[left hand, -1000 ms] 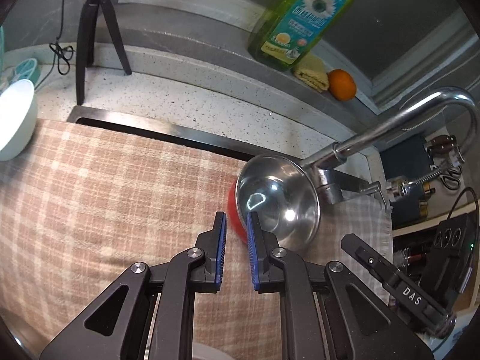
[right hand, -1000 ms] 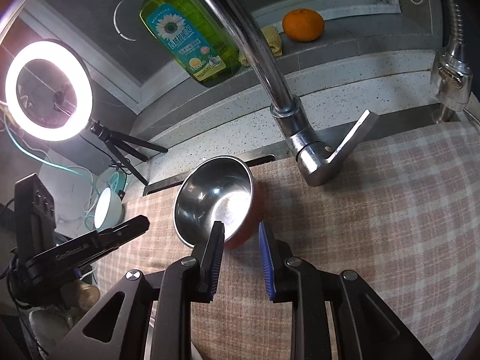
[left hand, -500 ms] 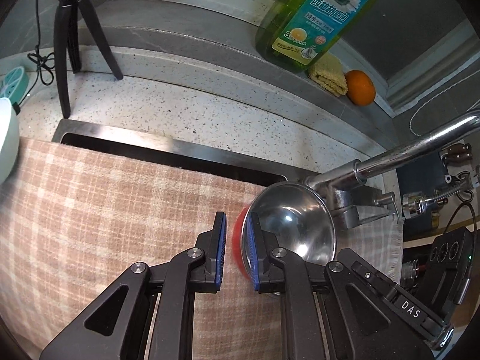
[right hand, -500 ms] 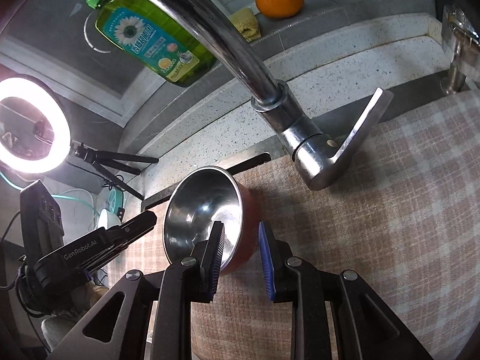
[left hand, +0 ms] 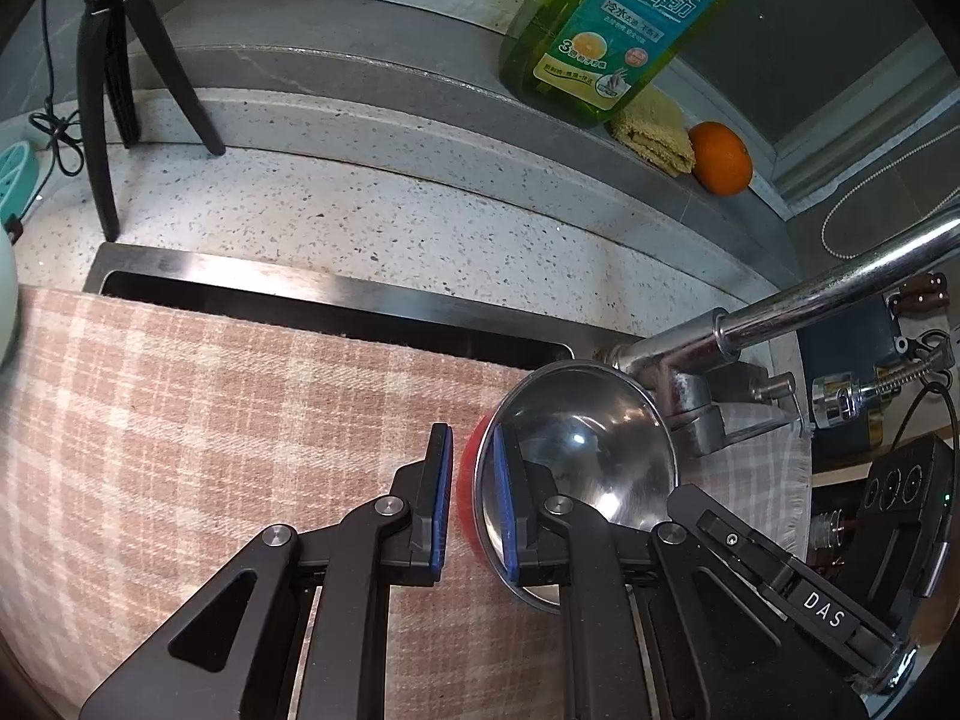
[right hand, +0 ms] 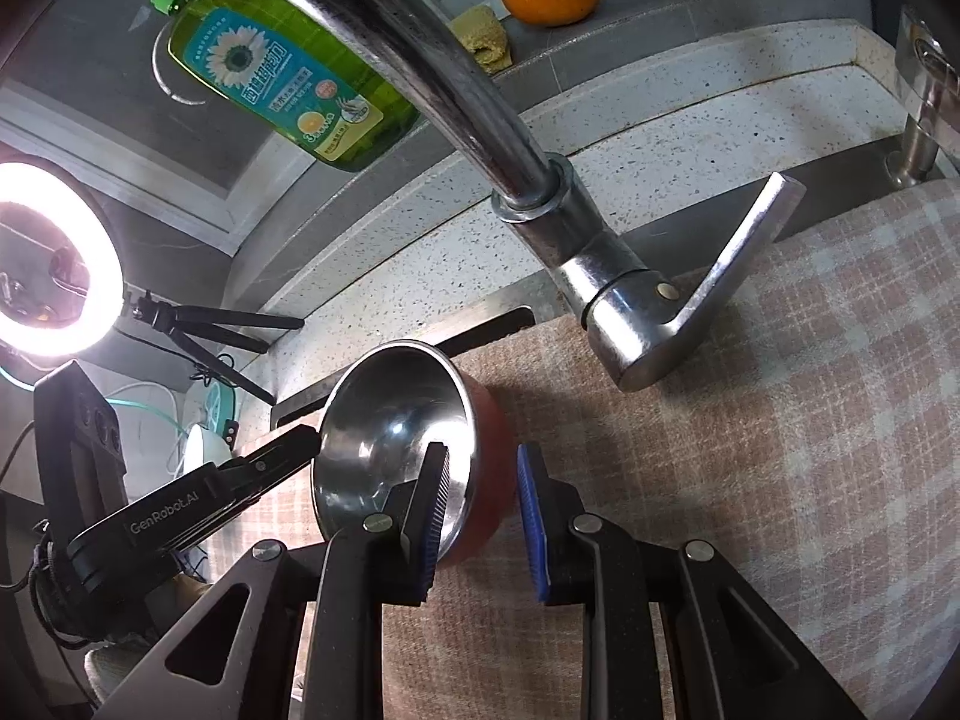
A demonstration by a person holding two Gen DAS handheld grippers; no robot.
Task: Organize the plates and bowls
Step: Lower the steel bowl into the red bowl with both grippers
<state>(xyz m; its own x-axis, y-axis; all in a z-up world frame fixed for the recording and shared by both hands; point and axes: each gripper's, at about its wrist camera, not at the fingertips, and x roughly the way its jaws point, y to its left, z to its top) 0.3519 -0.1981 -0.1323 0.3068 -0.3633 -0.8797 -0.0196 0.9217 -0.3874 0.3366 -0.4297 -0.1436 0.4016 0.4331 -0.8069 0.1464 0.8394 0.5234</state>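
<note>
Both claws are on the steel bowl (left hand: 585,456) with its red outside, tipped on edge over the checked cloth (left hand: 180,450). The left gripper (left hand: 471,498) is nearly closed, its two pads straddling the bowl's rim, one inside, one against the red wall. The right gripper (right hand: 480,519) is a little wider and bites the opposite rim the same way, with its inner pad in the shiny hollow. The faucet (right hand: 570,228) rises just beyond the bowl. Far behind on the ledge stand the green soap bottle (left hand: 618,30) and an orange (left hand: 720,157).
</note>
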